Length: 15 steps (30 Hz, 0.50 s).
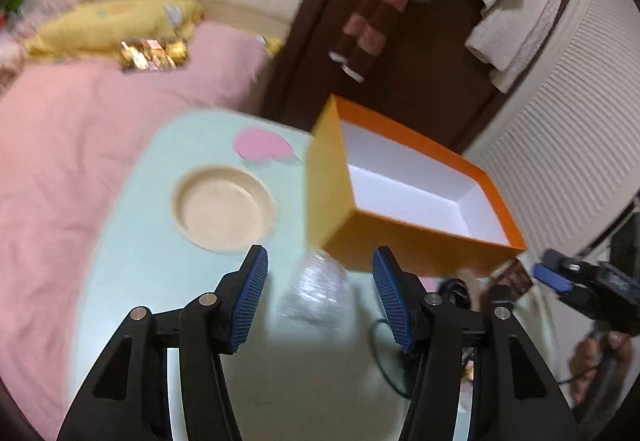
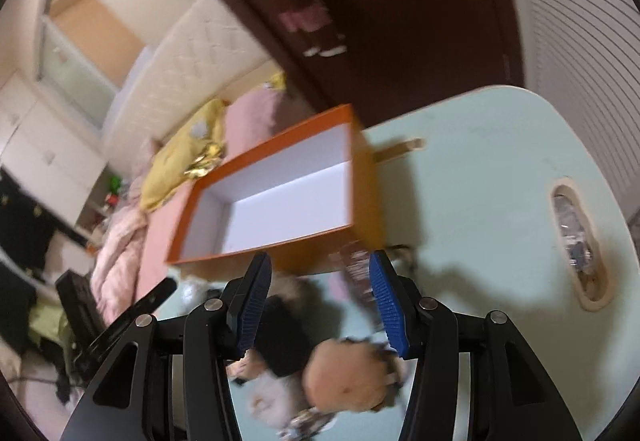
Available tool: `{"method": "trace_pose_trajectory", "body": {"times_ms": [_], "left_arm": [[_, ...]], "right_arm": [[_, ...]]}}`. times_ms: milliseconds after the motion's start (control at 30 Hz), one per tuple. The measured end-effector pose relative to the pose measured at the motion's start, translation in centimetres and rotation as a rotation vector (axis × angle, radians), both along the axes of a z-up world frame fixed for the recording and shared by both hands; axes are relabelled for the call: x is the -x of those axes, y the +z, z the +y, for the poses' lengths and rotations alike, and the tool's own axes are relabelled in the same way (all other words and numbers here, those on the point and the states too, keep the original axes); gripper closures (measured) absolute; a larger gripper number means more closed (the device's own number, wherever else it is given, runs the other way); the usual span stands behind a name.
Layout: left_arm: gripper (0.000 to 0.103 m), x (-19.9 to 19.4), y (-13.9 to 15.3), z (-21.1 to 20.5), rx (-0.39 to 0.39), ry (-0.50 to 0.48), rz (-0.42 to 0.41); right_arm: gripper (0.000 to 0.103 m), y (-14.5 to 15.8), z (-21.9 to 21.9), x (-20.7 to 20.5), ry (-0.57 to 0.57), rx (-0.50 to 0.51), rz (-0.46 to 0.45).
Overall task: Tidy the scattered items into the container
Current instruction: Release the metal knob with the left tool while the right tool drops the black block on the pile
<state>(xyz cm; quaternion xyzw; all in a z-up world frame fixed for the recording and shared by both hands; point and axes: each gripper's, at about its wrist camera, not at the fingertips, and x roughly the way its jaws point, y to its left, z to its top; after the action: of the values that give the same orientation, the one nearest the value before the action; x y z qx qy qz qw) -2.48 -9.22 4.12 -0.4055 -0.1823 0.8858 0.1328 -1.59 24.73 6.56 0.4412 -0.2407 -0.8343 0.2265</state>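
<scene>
An orange box (image 1: 420, 197) with a white, empty inside stands on the mint-green table (image 1: 160, 281). My left gripper (image 1: 320, 291) is open just in front of it. A crumpled clear plastic wrap (image 1: 316, 295) lies between the pads, which do not touch it. In the right wrist view the orange box (image 2: 280, 193) is straight ahead. My right gripper (image 2: 320, 301) is open over a blurred heap: a peach round soft thing (image 2: 344, 377), a black item (image 2: 284, 337) and a white fluffy piece (image 2: 266, 401). A patterned packet (image 2: 358, 273) lies by the right pad.
The table has a round recess (image 1: 224, 209), a pink heart mark (image 1: 264, 145) and a handle slot (image 2: 580, 241). A pink-covered bed (image 1: 60, 161) lies to the left, and a dark door hung with clothes (image 1: 400, 21) stands behind. A black cable (image 1: 380, 357) runs across the table.
</scene>
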Motion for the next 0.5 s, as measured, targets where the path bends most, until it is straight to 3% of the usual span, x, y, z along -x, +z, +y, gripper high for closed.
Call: {"method": "trace_pose_trajectory", "body": {"times_ms": [267,500], "left_arm": [[0.047,-1.5,-0.6,3.4,-0.041,-0.107,-0.029],[0.047,-2.3,-0.1,3.8,-0.047,-0.096,-0.025]], "right_arm": [[0.053,-2.9,-1.8,1.1,0.096,0.033,-0.127],[0.052,-1.0,-2.2,0.2,0.079,-0.058,-0.047]]}}
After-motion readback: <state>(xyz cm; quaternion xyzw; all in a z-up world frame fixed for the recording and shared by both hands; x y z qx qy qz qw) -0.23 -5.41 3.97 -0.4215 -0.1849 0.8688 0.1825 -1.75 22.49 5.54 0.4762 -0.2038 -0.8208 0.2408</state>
